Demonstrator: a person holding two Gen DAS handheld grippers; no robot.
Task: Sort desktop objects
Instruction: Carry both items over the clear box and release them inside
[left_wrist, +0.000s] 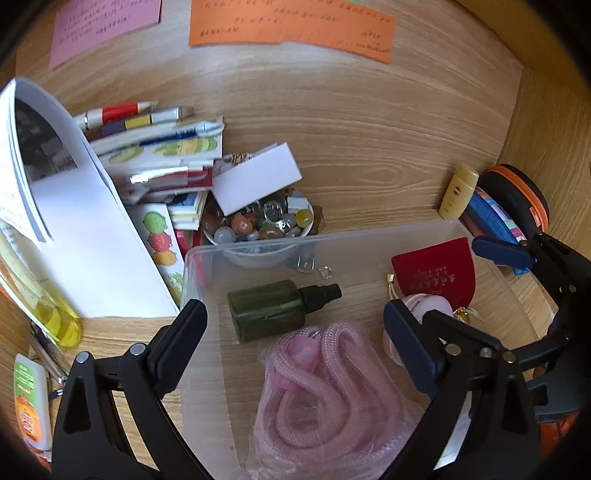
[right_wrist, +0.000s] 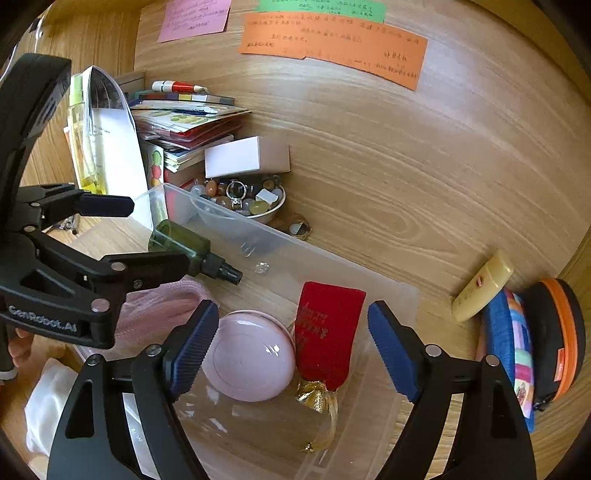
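Observation:
A clear plastic box (left_wrist: 332, 236) lies on the wooden desk. In it are a dark green spray bottle (left_wrist: 266, 310) on its side, a bagged pink cord (left_wrist: 325, 387), a round pink case (right_wrist: 251, 354) and a red pouch (right_wrist: 325, 332) with gold trim. My left gripper (left_wrist: 295, 332) is open above the bottle and cord, touching neither. My right gripper (right_wrist: 291, 317) hangs open over the pink case and red pouch, its blue pads (right_wrist: 195, 343) clear of both. The left gripper (right_wrist: 157, 232) also shows at the left of the right wrist view.
Behind the box stands a bowl of beads (left_wrist: 258, 221) with a white box (left_wrist: 255, 181) leaning on it. Booklets and papers (left_wrist: 92, 229) pile up at left. A yellow tube (left_wrist: 458, 192) and an orange-rimmed black case (left_wrist: 524, 199) sit at right by the side wall.

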